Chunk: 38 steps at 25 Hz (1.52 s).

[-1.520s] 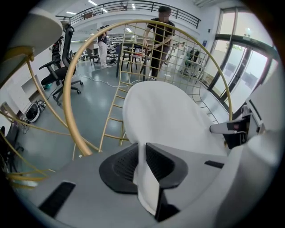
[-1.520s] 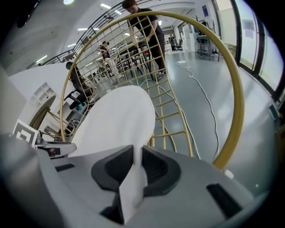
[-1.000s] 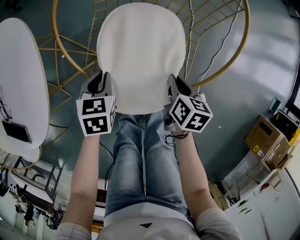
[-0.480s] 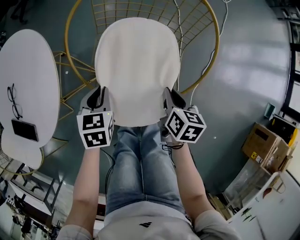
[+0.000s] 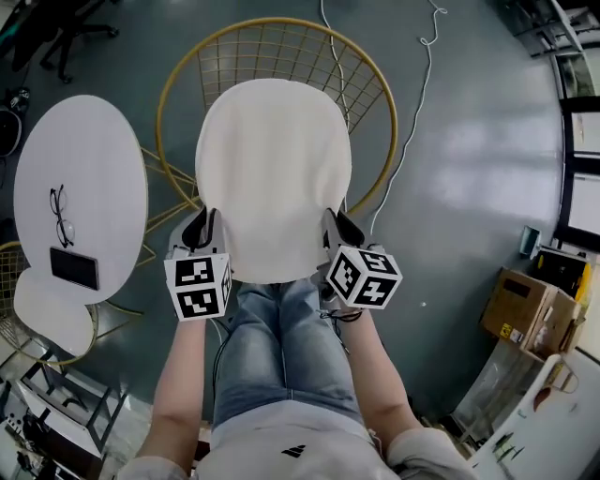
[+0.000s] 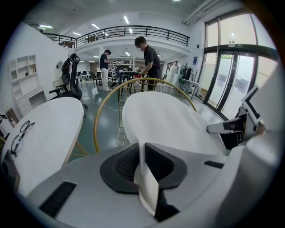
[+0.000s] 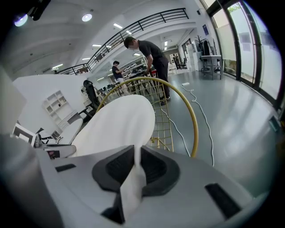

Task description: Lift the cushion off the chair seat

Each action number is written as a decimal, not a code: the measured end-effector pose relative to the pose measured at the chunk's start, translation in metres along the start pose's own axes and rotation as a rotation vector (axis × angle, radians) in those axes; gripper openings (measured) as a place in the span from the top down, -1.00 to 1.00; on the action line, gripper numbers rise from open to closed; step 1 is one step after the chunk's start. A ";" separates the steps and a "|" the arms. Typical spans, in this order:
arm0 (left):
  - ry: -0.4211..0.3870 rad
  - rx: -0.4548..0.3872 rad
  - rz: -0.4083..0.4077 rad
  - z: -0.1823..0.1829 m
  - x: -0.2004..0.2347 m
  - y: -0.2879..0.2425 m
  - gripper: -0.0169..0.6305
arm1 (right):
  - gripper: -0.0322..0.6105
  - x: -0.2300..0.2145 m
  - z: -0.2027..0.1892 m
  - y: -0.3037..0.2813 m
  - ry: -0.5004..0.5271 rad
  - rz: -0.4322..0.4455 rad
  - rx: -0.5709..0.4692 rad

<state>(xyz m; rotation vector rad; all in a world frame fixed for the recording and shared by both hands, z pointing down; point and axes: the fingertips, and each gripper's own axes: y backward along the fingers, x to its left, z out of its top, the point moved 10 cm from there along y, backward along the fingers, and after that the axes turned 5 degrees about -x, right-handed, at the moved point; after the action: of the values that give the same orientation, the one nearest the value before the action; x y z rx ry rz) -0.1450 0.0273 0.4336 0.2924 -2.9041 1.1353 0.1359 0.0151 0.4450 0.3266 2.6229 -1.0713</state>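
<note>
bystanders (image 7: 151, 52) beyond chair (image 7: 194, 130) appear only in gripper views.

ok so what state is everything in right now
white flat cushion: lifted over the chair, pinched at both near corners
left tongs: shut on the cushion's edge
right tongs: shut on the cushion's edge
gold wire chair: upright
black-rimmed glasses: lying on the white round table

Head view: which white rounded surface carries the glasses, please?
The white oval tabletop at left; the white fabric cushion over the gold wire chair carries nothing.
</note>
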 end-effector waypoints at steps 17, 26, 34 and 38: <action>0.006 -0.134 0.001 0.061 -0.013 0.059 0.78 | 0.72 0.025 0.065 0.060 0.049 0.023 -0.123; 0.003 -0.222 0.009 0.085 -0.016 0.088 0.78 | 0.72 0.043 0.094 0.090 0.096 0.041 -0.214; -0.019 -0.300 0.008 0.109 -0.020 0.115 0.78 | 0.72 0.056 0.112 0.119 0.108 0.052 -0.287; -0.030 -0.344 -0.002 0.120 -0.022 0.123 0.78 | 0.72 0.060 0.124 0.132 0.122 0.053 -0.335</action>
<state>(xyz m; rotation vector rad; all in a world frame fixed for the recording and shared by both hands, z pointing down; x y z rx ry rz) -0.1378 0.0388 0.2601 0.3054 -3.0504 0.6162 0.1433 0.0251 0.2544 0.3917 2.8215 -0.5960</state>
